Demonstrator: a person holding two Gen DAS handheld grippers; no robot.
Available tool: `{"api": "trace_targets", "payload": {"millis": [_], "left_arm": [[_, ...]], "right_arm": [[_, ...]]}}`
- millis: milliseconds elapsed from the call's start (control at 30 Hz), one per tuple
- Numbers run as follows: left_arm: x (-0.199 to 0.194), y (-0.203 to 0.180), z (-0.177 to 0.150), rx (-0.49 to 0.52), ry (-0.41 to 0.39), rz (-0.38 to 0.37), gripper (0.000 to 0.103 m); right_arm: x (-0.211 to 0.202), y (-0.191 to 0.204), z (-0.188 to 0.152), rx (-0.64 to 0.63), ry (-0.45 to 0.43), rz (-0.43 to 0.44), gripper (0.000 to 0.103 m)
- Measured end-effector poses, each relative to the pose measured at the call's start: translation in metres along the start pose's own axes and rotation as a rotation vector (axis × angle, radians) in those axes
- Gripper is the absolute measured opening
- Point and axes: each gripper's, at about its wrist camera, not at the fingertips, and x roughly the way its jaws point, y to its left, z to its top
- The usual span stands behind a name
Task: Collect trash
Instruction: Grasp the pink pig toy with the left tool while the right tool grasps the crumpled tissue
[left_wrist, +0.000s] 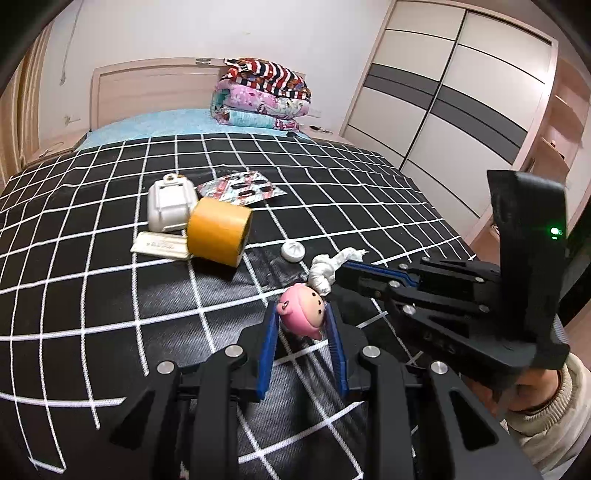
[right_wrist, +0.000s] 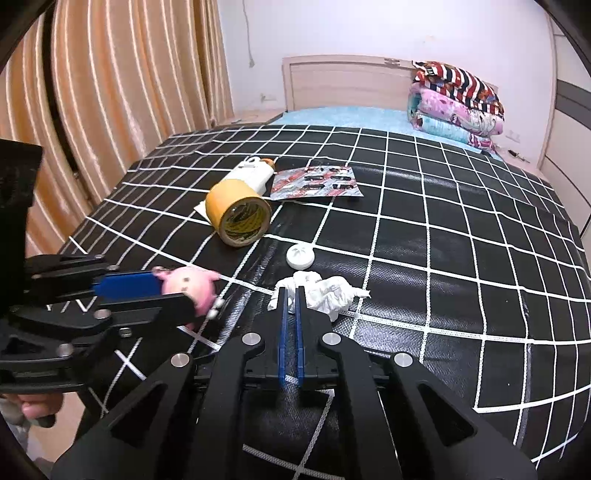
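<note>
On the bed (right_wrist: 461, 236), near its close edge, lies the crumpled tissue (right_wrist: 325, 291), the evident piece of trash. The right gripper (right_wrist: 290, 295) is closed to a narrow slit on the tissue's near left fold; the left wrist view shows its tip (left_wrist: 341, 273) buried in the white wad (left_wrist: 325, 271), so a pinch appears made. Judgement: the tissue is very light, soft and compressible. It will not slip, but a thin fold may tear or pull free, so a hold on the bunched middle is safer than one on a loose corner.

Just left of the tissue, the left gripper (left_wrist: 303, 314) is closed on a small pink toy figure (left_wrist: 303, 312), both blue pads pressing its round head. The toy looks hard and smooth, liable to squirt out of a light grip. Whether it counts as trash cannot be told.

Just beyond the tissue sits a round white cap (right_wrist: 300, 255), apart from it. Farther beyond and to the left stand a roll of yellow tape (right_wrist: 238, 214), a white bottle (right_wrist: 253, 173) behind it, a flat card (left_wrist: 160, 245) beside them, and a foil pill sheet (right_wrist: 314, 182). Folded blankets (right_wrist: 456, 107) are stacked at the headboard, well apart from the tissue.
</note>
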Motion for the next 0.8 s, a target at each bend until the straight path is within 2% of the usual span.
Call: {"api": "trace_targets", "payload": {"millis": [133, 267, 600, 800], "left_arm": [[-0.003, 0.003, -0.004, -0.003, 0.001, 0.001, 0.025], [-0.006, 0.004, -0.008, -0.010, 0.003, 0.002, 0.025], [-0.014, 0.001, -0.009, -0.010, -0.012, -0.005, 0.025], [-0.020, 0.001, -0.013, -0.011, -0.016, -0.003, 0.025]], "right_arm": [[0.005, 0.000, 0.002, -0.007, 0.004, -0.016, 0.005], [0.007, -0.005, 0.007, 0.004, 0.002, -0.018, 0.020], [0.019, 0.000, 0.013, -0.010, 0.024, 0.015, 0.020], [0.015, 0.001, 0.011, -0.008, 0.016, 0.014, 0.010]]}}
